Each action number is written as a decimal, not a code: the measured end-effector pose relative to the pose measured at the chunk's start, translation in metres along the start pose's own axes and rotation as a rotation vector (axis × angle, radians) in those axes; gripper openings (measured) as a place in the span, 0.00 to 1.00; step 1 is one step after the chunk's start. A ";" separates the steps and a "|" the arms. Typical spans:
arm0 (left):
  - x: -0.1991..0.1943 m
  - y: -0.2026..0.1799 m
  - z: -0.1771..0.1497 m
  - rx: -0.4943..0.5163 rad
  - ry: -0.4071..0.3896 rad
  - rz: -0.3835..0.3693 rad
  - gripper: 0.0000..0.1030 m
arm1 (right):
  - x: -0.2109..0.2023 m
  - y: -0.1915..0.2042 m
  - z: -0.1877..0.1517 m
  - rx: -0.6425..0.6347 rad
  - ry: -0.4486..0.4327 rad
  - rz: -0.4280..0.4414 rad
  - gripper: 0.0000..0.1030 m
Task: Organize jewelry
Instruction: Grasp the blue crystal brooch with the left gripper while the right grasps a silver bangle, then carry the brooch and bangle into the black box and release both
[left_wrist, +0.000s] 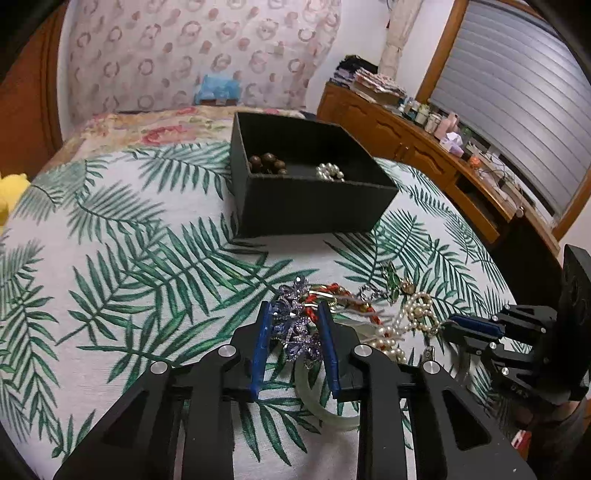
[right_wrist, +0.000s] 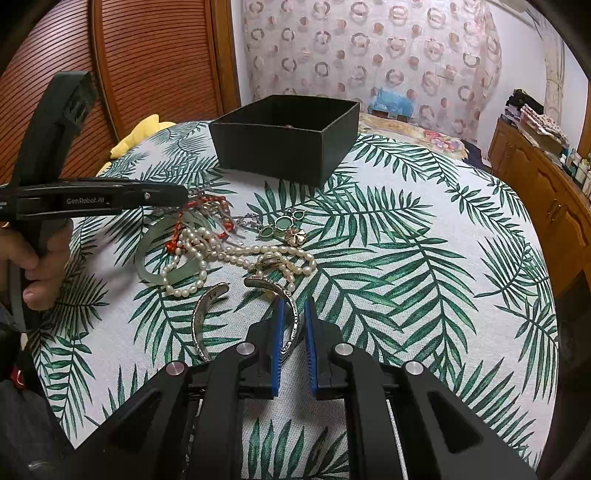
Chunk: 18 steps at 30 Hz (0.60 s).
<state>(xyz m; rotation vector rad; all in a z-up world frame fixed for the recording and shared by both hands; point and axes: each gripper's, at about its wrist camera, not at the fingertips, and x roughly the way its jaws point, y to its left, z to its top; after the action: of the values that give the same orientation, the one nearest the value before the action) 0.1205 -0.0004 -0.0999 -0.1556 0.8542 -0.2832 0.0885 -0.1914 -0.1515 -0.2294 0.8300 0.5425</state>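
A black open box (left_wrist: 317, 199) stands on the leaf-print table and holds wooden beads (left_wrist: 266, 163) and a pearl bracelet (left_wrist: 330, 172); it also shows in the right wrist view (right_wrist: 284, 147). A jewelry pile lies in front of it: a pearl necklace (right_wrist: 236, 254), a jade bangle (right_wrist: 147, 273), a red cord (right_wrist: 181, 230) and a green pendant (right_wrist: 284, 223). My left gripper (left_wrist: 293, 312) has its fingers around a purple crystal ornament (left_wrist: 295, 325). My right gripper (right_wrist: 294, 308) is closed on a silver cuff bangle (right_wrist: 290, 334) resting on the cloth.
A wooden dresser (left_wrist: 424, 144) with bottles and clutter runs along the right. A yellow soft toy (right_wrist: 136, 136) sits at the table's far left edge. A patterned curtain (right_wrist: 369, 55) hangs behind. The table edge curves close on the right.
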 end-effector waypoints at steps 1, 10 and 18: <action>-0.002 0.000 0.000 0.000 -0.008 0.003 0.23 | 0.000 0.000 0.000 0.001 0.000 0.001 0.12; -0.025 -0.008 0.004 0.031 -0.098 0.051 0.23 | 0.000 0.000 0.000 0.001 0.000 0.001 0.12; -0.039 -0.014 0.009 0.054 -0.144 0.065 0.23 | -0.001 -0.001 0.000 0.006 -0.003 0.008 0.07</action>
<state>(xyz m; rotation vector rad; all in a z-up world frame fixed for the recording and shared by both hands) 0.1006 -0.0014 -0.0625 -0.0959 0.7068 -0.2310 0.0889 -0.1928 -0.1510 -0.2200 0.8298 0.5481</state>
